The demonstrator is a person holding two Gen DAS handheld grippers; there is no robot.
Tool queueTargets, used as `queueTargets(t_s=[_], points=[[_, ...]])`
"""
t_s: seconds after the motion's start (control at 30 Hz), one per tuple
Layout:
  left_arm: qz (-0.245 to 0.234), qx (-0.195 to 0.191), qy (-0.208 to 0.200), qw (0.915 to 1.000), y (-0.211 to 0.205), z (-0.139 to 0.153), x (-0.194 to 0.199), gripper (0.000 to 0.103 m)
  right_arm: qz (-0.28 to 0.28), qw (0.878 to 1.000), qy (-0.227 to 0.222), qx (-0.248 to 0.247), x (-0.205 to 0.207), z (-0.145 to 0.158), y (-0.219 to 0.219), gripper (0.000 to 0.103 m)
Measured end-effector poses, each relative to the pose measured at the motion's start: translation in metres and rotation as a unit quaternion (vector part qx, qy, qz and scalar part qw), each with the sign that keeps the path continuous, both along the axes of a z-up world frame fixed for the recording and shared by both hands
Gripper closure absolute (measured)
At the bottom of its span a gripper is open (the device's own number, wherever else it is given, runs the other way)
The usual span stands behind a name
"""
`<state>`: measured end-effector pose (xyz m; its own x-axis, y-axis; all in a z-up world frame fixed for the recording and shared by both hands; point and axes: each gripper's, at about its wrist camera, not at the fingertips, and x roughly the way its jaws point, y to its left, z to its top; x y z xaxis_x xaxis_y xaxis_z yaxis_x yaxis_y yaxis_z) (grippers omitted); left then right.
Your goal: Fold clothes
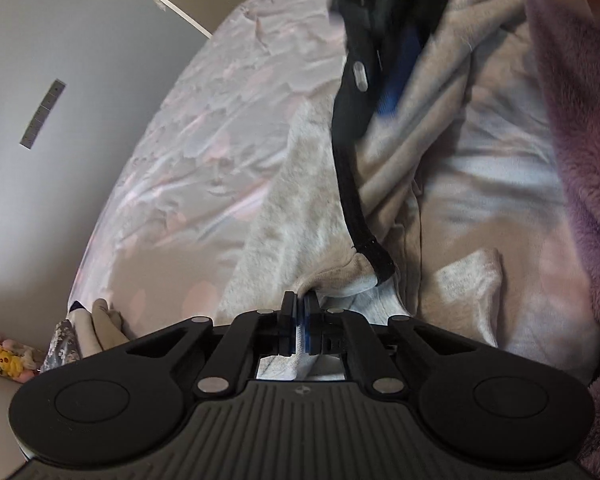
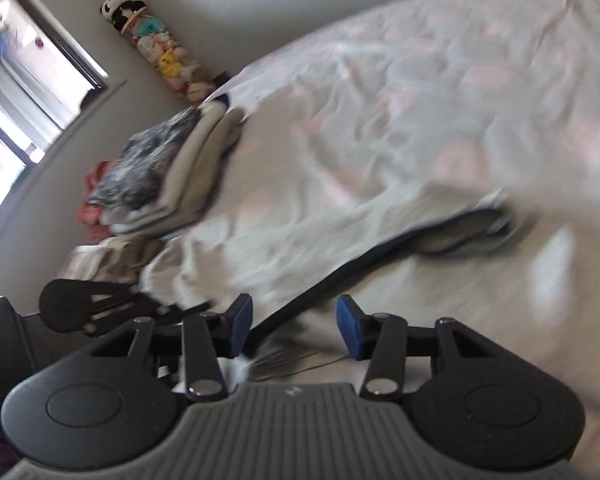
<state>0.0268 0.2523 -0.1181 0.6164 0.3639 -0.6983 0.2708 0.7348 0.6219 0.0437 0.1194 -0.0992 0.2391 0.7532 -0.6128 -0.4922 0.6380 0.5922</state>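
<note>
Left gripper (image 1: 300,320): jaws closed down on a fold of the pale grey garment (image 1: 320,208), which lies spread on the bed (image 1: 172,184) directly ahead of it; the pinch is narrow and near the cloth's corner, beside the black trim (image 1: 352,200), so a hard pull could slip the fabric free or drag only one layer. Folded stack (image 2: 172,176): ahead and to the left of the right gripper, at the bed's edge; a sweeping garment could topple it. Right gripper (image 2: 296,326): jaws about half apart, pads not pressing on anything, the garment's dark-edged hem (image 2: 340,268) running between and just ahead of them; the view is blurred, so closing now risks missing the hem or catching the bed cover with it, giving a crooked fold.
</note>
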Motion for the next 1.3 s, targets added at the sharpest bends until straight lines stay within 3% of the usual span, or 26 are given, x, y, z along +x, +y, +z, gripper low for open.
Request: queueTargets(t_s=[0.1, 0.43, 0.47, 0.5, 0.53, 0.7, 0.77, 0.83, 0.93, 1.07, 1.3], points=[[-0.004, 0.006, -0.004, 1.0, -0.002, 0.0, -0.001, 0.101, 0.015, 0.999, 0.037, 0.0, -0.006, -0.021, 0.021, 0.068], [-0.013, 0.011, -0.018, 0.9997, -0.006, 0.003, -0.005, 0.101, 0.016, 0.992, 0.116, 0.047, 0.0, -0.046, 0.036, 0.068], [-0.013, 0.011, -0.016, 0.9997, -0.006, 0.003, -0.005, 0.101, 0.016, 0.992, 0.115, 0.052, 0.001, -0.046, 0.036, 0.07], [-0.013, 0.013, -0.013, 0.9997, -0.007, 0.002, -0.005, 0.101, 0.016, 0.992, 0.114, 0.058, 0.001, -0.046, 0.036, 0.078], [-0.014, 0.016, -0.01, 0.9997, -0.007, 0.0, -0.005, 0.101, 0.016, 0.992, 0.108, 0.065, 0.0, -0.043, 0.034, 0.088], [-0.026, 0.028, 0.013, 0.9992, -0.011, -0.008, -0.006, 0.098, 0.009, 0.994, 0.065, 0.09, -0.007, -0.028, 0.021, 0.095], [-0.037, 0.026, 0.012, 0.9989, -0.013, -0.007, -0.008, 0.083, 0.008, 0.995, 0.046, 0.087, -0.01, -0.024, 0.017, 0.095], [-0.047, 0.011, 0.015, 0.9987, -0.013, -0.001, -0.01, 0.077, 0.009, 0.997, 0.013, 0.076, -0.016, -0.017, 0.015, 0.096], [-0.048, -0.025, 0.022, 0.9983, -0.008, 0.013, -0.008, 0.077, 0.021, 0.997, -0.036, 0.064, -0.026, -0.008, 0.015, 0.096], [-0.041, -0.042, 0.031, 0.9978, 0.003, 0.026, -0.002, 0.077, 0.043, 0.995, -0.079, 0.054, -0.036, -0.003, 0.021, 0.096], [-0.064, -0.023, 0.054, 0.9962, 0.0, 0.016, 0.001, 0.077, 0.073, 0.987, -0.124, 0.069, -0.046, 0.005, 0.023, 0.096]])
